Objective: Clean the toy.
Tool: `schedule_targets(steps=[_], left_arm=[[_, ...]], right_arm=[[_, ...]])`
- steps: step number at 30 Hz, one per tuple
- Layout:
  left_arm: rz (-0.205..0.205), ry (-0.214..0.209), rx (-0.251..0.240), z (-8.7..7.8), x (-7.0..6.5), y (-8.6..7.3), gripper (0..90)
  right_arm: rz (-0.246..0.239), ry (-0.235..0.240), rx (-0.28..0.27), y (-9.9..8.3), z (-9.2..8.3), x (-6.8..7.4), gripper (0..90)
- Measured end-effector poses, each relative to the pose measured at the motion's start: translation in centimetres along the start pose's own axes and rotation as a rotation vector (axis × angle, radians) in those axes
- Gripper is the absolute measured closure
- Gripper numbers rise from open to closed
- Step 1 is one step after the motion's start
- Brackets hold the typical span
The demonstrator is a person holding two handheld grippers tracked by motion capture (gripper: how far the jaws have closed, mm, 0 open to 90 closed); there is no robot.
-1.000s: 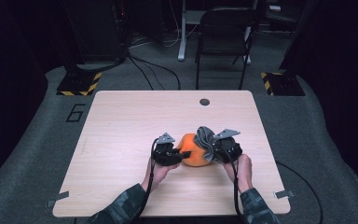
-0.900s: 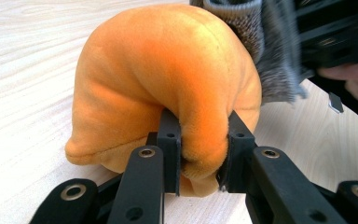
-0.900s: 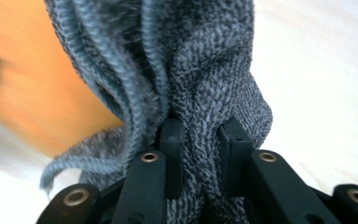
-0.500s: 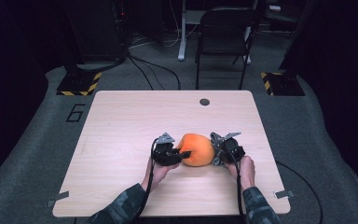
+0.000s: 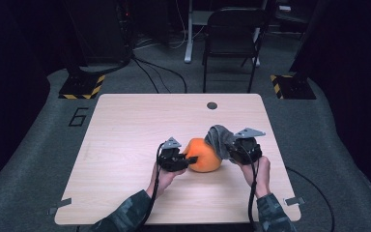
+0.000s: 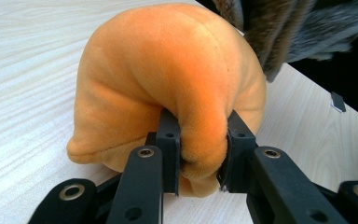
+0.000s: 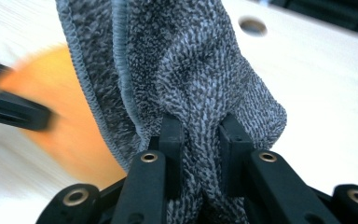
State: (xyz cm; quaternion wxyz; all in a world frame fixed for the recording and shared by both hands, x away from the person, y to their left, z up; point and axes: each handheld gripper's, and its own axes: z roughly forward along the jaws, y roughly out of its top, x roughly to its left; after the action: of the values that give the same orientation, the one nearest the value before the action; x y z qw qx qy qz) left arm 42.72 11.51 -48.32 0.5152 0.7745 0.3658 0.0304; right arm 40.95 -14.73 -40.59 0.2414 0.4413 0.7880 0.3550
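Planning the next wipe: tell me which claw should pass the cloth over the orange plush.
Right. The right claw is pinching the grey cloth beside the orange plush, while the left claw clamps the plush steady.

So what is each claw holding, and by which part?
The left claw pinches a fold of the orange plush at its near side. The right claw grips a bunched fold of the grey cloth.

Orange toy (image 6: pixel 168 79) soft plush; grey cloth (image 7: pixel 200 74) looped terry; table (image 5: pixel 125 125) matt wood.

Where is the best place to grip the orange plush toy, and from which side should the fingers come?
Pinch a soft bulge low on the orange plush toy, coming level from its left, as the left gripper does; the grey cloth drapes its right side.
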Motion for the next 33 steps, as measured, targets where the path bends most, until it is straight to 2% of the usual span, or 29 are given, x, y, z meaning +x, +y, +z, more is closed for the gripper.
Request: schedule_targets(steps=[2, 5, 7, 8, 11, 18, 20, 21, 23, 25, 28, 31, 33], left_arm=[[0.003, 0.002, 0.003, 0.0, 0.0, 0.0, 72.7], [0.011, 0.006, 0.001, 0.0, -0.1, 0.0, 72.5], [0.026, 0.016, 0.008, 0.1, -0.2, -0.1, 71.9], [0.032, 0.019, 0.012, 0.1, -0.2, -0.1, 71.4], [0.049, 0.026, 0.009, 0.2, -0.3, 0.0, 68.9], [0.113, 0.029, -0.006, 0.0, -0.1, 0.1, 47.2], [0.159, 0.052, -0.003, -0.1, -0.1, 0.1, 41.6], [0.192, 0.050, -0.006, -0.2, -0.1, 0.0, 38.4], [0.220, 0.062, 0.004, -0.4, -0.3, -0.1, 33.8], [0.273, 0.078, -0.007, -0.5, -0.3, -0.1, 30.5], [0.350, 0.098, 0.004, -0.5, -0.4, -0.2, 23.2], [0.377, 0.094, 0.012, -0.2, -0.5, -0.4, 19.9], [0.423, 0.102, 0.025, 0.1, -0.6, -0.5, 17.3]], right_arm=[[-0.035, 0.007, -0.028, 0.4, -0.3, 1.1, 74.6], [-0.077, -0.001, 0.018, 0.4, 0.7, 2.5, 74.6], [-0.099, -0.018, 0.070, -0.3, 2.2, 3.1, 74.7], [-0.097, -0.031, 0.072, -0.6, 2.8, 3.2, 74.7], [-0.077, -0.011, 0.072, -0.8, 3.1, 2.7, 74.8], [-0.069, -0.005, 0.079, -1.0, 3.3, 2.3, 74.8], [-0.071, -0.013, 0.073, -1.0, 3.4, 2.3, 74.8], [-0.061, -0.008, 0.081, -1.0, 3.4, 2.2, 74.8], [-0.061, -0.013, 0.080, -1.0, 3.5, 2.0, 74.8], [-0.057, -0.004, 0.083, -1.1, 3.5, 1.7, 74.8], [-0.050, -0.006, 0.080, -1.1, 3.6, 1.5, 74.8], [-0.045, -0.007, 0.080, -1.1, 3.7, 1.4, 74.8], [-0.048, -0.005, 0.085, -1.1, 3.7, 1.4, 74.8]])
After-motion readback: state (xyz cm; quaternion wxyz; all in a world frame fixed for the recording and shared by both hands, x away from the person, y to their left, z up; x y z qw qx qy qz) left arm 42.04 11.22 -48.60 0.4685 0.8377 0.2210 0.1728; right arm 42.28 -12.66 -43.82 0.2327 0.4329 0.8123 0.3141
